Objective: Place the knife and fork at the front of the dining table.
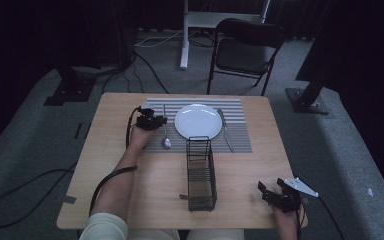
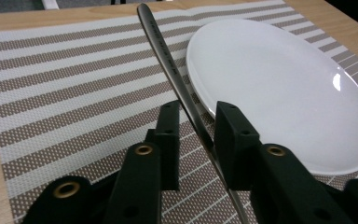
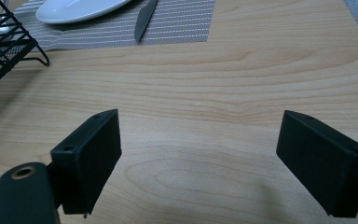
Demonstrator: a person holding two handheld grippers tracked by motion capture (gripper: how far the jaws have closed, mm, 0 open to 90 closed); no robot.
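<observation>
between left tool (image 2: 198, 123) jaws, spoon (image 2: 177, 79)

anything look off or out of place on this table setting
Nothing is spilled or damaged. One oddity: the black wire basket stands with its far end on the striped placemat, in front of the plate. The spoon lies between the left gripper jaws.

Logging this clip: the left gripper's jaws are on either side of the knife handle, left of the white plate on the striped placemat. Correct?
Not quite. The left gripper straddles the spoon, not a knife; the high view shows its bowl. The knife lies right of the white plate. The rest holds: the striped placemat is underneath.
</observation>
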